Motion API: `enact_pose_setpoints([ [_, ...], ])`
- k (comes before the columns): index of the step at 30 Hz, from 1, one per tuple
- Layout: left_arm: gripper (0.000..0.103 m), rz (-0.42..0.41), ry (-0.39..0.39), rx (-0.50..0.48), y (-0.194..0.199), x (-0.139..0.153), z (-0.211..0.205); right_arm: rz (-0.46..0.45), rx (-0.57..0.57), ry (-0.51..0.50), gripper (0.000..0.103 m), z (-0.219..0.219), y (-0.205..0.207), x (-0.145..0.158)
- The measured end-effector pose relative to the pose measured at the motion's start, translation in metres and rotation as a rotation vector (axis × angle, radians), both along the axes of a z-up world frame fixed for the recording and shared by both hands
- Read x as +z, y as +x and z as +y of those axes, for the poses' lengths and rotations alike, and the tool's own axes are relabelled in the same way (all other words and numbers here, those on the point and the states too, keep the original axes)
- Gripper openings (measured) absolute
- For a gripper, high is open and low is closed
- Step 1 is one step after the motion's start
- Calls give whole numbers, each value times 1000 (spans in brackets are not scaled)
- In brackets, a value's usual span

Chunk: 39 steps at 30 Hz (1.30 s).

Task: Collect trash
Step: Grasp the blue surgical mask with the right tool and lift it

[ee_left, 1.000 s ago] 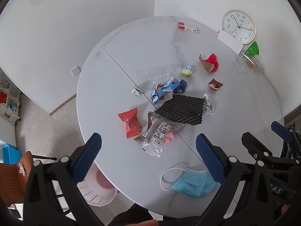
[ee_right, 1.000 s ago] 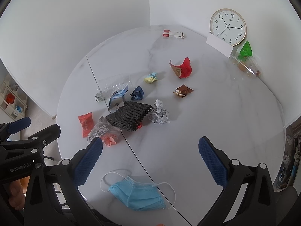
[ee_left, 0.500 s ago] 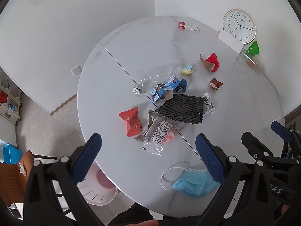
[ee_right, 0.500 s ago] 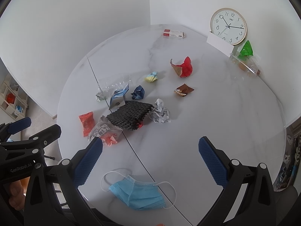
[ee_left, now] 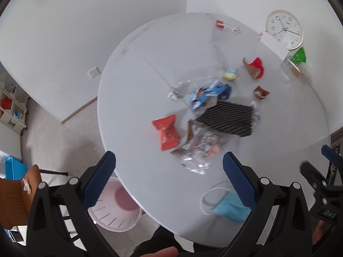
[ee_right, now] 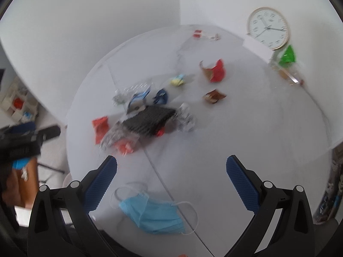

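Observation:
Litter is scattered on a round white table (ee_left: 128, 111): a red packet (ee_left: 167, 131), a clear label bag (ee_left: 203, 147), a black mesh sheet (ee_left: 227, 120), a blue wrapper (ee_left: 205, 95), a red and brown wrapper (ee_left: 255, 67) and a blue face mask (ee_left: 229, 209) by the near edge. My left gripper (ee_left: 168, 162) hangs open above the near left rim, nothing between its fingers. My right gripper (ee_right: 171, 163) is open too, above the face mask (ee_right: 152, 213) and short of the black mesh sheet (ee_right: 148, 120).
A pink and white bin (ee_left: 116, 209) stands on the floor under the table's near left edge. A clock (ee_left: 284, 29) leans on the wall at the far right beside a green bag (ee_left: 298, 56). An orange chair (ee_left: 12, 194) stands at left.
Both grippers have shifted, and the views are now blurred with motion. The table and litter slid rightwards in the left view. Nothing was picked up.

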State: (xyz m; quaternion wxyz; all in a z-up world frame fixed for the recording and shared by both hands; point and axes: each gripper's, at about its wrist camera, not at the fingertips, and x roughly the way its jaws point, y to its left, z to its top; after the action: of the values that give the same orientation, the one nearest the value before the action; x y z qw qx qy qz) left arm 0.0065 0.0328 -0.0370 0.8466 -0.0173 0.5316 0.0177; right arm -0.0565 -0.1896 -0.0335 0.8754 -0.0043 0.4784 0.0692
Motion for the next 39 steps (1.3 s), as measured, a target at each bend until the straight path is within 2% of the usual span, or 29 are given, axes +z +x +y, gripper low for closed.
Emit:
enact_pose_setpoints([
  [9,95,42,-25,-39,-14,-37,31,112,293,-3,101,25,-30,-66],
  [12,95,37,-22,-64,-16,-42,27,167,302,-26,101,33,-31,-90],
  [15,95,32,-14,-92,-17,-46,18,233,220,2,100,35,-27,-117],
  [19,95,29,2,-163,-16,-52,1,302,156,40,82,34,-26,-141],
  [21,95,35,16,-197,-14,-58,-6,320,147,30,64,35,-27,-146],
  [23,95,47,18,-207,-11,-63,-8,329,152,47,52,35,-29,-148],
  [27,95,81,-9,-173,-2,-70,-3,332,154,84,22,27,-32,-143],
  [29,95,74,-35,-156,4,-68,-2,334,148,107,15,22,-32,-141],
  [32,95,62,-48,-161,11,-63,-8,323,138,139,11,12,-29,-137],
  [39,95,19,-35,-274,31,-52,-60,274,88,163,11,-22,-14,-112],
])
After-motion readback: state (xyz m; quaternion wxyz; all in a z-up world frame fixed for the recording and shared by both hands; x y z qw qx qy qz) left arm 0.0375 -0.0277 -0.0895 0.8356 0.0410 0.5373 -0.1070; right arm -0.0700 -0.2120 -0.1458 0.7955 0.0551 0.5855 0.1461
